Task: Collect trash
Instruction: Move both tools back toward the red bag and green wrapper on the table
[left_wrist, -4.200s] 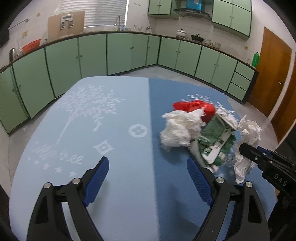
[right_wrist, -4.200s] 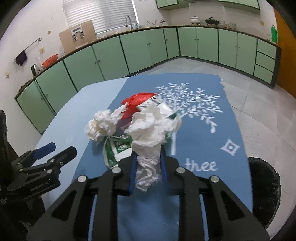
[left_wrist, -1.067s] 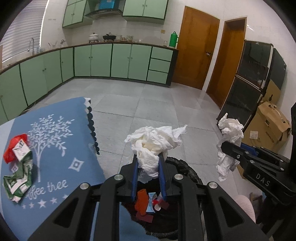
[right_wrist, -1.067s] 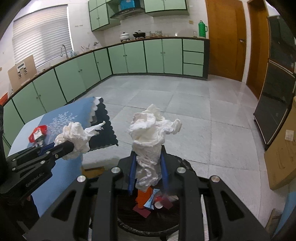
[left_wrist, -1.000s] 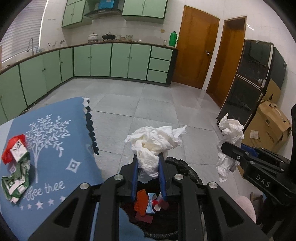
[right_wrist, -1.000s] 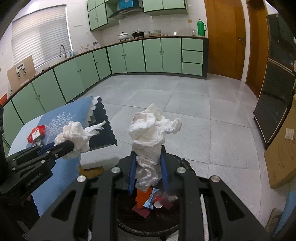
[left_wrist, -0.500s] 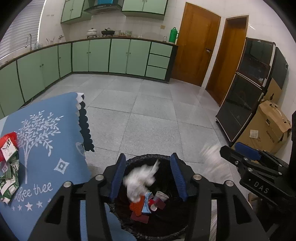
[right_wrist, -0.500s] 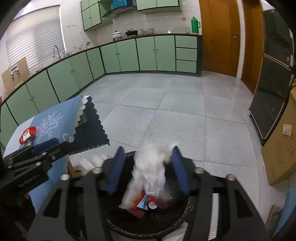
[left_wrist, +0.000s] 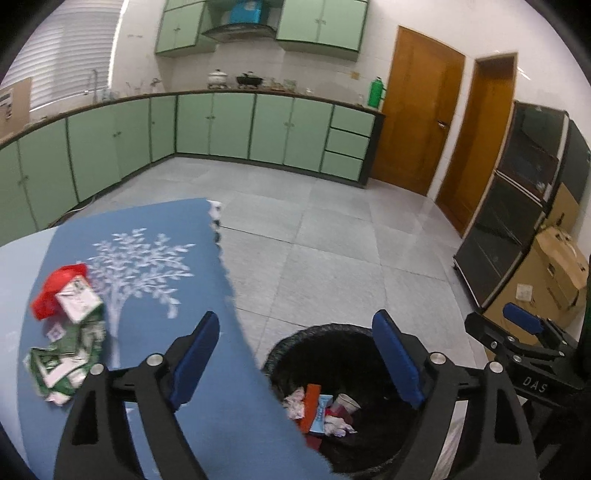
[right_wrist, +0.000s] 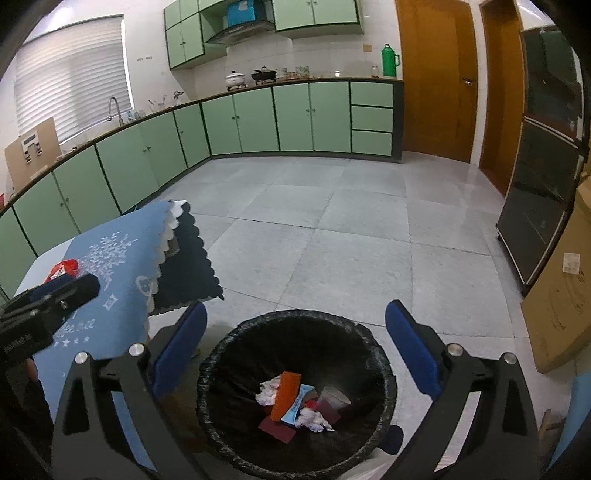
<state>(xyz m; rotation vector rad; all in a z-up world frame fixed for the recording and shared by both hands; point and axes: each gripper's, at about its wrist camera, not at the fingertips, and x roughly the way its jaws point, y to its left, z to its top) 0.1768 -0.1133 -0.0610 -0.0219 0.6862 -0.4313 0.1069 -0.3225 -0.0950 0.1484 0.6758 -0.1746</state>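
Observation:
A black-lined trash bin (right_wrist: 373, 350) stands on the floor beside the table, with crumpled white tissues (right_wrist: 314, 419), an orange wrapper and a paper cup inside. My right gripper (right_wrist: 295, 343) hangs over it, jaws opening wide with nothing between them. My left gripper (left_wrist: 293, 350) straddles the table's edge and the bin (left_wrist: 288, 350), its jaws also opening and empty. On the blue tablecloth (left_wrist: 155, 221) lie a red wrapper (left_wrist: 50, 286), a white and green carton (left_wrist: 77, 297) and crumpled green packaging (left_wrist: 61, 362).
Green cabinets (right_wrist: 258, 118) line the far walls. Wooden doors (left_wrist: 417, 110) and a dark cabinet (left_wrist: 517, 206) stand at the right, with cardboard boxes (left_wrist: 554, 273) beside it. Grey tiled floor (right_wrist: 332, 229) spreads beyond the bin.
Both grippers let go of their white tissue wads, which fell into the bin. The jaws spread wide. The left gripper swung back toward the table, bringing more tablecloth into view.

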